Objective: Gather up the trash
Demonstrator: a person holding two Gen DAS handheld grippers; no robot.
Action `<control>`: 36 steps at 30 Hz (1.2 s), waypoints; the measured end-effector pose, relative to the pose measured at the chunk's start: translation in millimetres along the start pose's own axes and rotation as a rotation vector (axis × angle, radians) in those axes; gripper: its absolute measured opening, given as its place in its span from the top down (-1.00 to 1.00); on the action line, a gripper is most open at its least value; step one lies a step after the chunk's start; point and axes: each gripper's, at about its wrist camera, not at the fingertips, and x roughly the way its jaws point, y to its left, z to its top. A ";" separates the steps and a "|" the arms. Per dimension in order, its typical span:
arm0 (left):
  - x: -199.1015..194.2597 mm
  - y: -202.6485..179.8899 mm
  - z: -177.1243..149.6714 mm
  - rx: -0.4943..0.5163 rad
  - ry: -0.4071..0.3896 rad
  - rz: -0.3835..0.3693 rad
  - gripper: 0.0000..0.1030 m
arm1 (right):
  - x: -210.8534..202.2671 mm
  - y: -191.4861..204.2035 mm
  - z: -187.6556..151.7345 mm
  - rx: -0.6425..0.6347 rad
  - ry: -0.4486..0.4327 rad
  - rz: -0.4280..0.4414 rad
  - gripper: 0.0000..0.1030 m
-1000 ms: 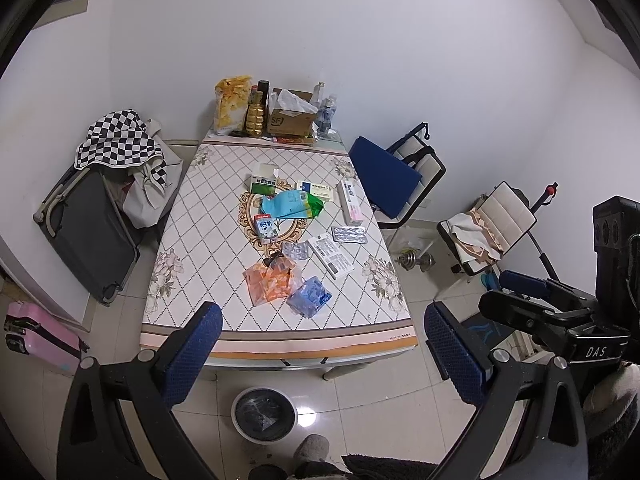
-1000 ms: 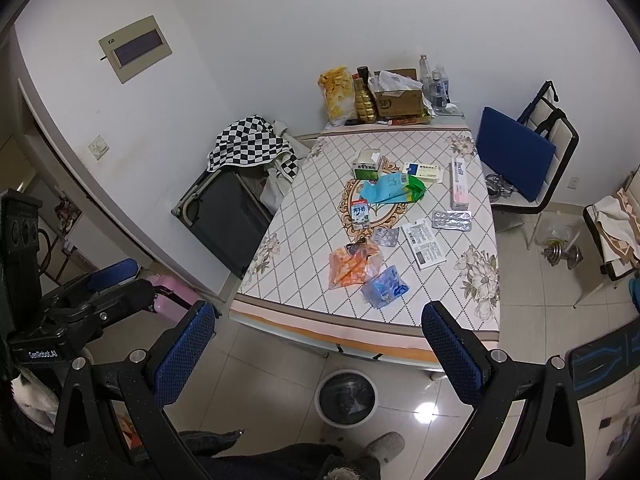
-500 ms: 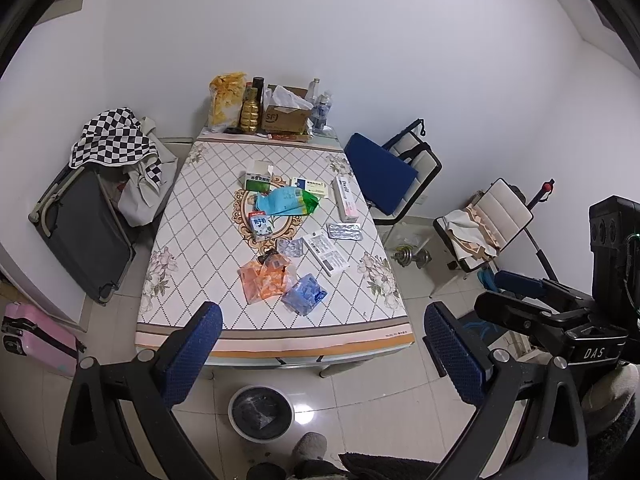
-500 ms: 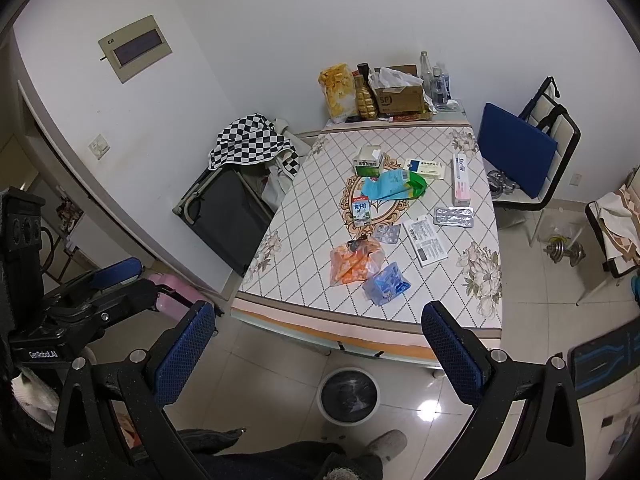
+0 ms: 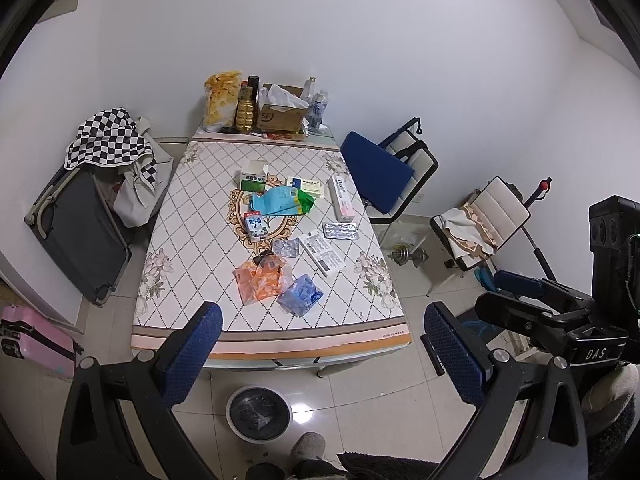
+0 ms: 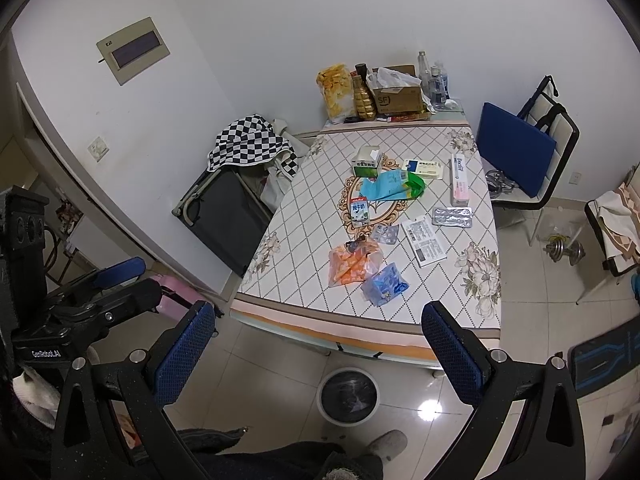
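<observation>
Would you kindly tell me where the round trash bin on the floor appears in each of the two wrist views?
Left wrist view: the trash bin sits at bottom centre, on the floor below the table's near edge, between the open left gripper's fingers.
Right wrist view: the trash bin is at bottom, slightly right of centre, between the open right gripper's fingers.
Shared landmark: the blue wrapper near the table's front edge, above the bin.

Glossy floor tiles (image 5: 360,404) mirror a lamp. Printed tablecloth (image 5: 200,216), matt. Crinkled translucent plastic: orange wrapper (image 5: 258,280), blue wrapper (image 5: 300,295). Foil blister pack (image 5: 340,232), shiny. Cardboard box (image 5: 280,118), matt. Gripper fingers' pads (image 5: 196,356), dimpled blue.
</observation>
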 end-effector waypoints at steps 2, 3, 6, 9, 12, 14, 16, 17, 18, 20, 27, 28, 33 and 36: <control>0.1 -0.4 -0.2 0.000 0.000 0.001 -1.00 | 0.0 -0.5 0.7 -0.001 0.000 0.000 -1.00; 0.1 -0.4 -0.2 -0.001 0.000 0.000 -1.00 | 0.1 -0.4 0.7 -0.001 0.001 0.000 -1.00; 0.3 -1.1 -0.1 0.000 -0.001 0.003 -1.00 | -0.2 -0.7 1.6 0.000 0.001 0.002 -1.00; 0.9 -2.4 0.6 0.001 -0.001 0.003 -1.00 | -0.2 -1.8 2.8 0.002 0.002 0.003 -1.00; 2.1 -2.7 2.0 0.002 0.000 0.003 -1.00 | 0.0 -1.5 2.5 0.003 0.001 0.004 -1.00; 2.1 -2.8 1.9 0.003 0.000 0.003 -1.00 | 0.2 -1.8 3.8 0.004 0.003 0.004 -1.00; 2.4 -3.4 2.0 0.004 -0.001 0.005 -1.00 | 0.0 -1.9 3.6 0.004 0.002 0.005 -1.00; 3.2 -3.6 2.9 0.005 0.000 0.005 -1.00 | 0.2 -1.8 3.7 0.003 0.003 0.004 -1.00; 3.1 -3.5 2.8 0.004 0.000 0.005 -1.00 | 0.2 -2.1 3.6 0.002 0.003 0.004 -1.00; 3.8 -4.2 3.0 0.003 -0.001 0.005 -1.00 | 0.4 -2.1 3.4 0.004 0.003 0.004 -1.00; 5.3 -3.4 4.6 0.006 0.006 0.003 -1.00 | 1.7 -2.7 3.2 0.005 0.003 0.008 -1.00; 5.6 -2.7 4.5 0.006 0.007 0.003 -1.00 | 1.9 -2.8 2.8 0.008 0.003 0.009 -1.00; 22.2 14.1 11.4 0.034 0.010 0.089 -1.00 | 14.4 -3.8 5.7 0.069 -0.008 -0.021 -1.00; 49.1 29.0 14.2 0.061 0.010 0.210 -1.00 | 36.7 -16.7 5.5 0.151 0.009 -0.081 -1.00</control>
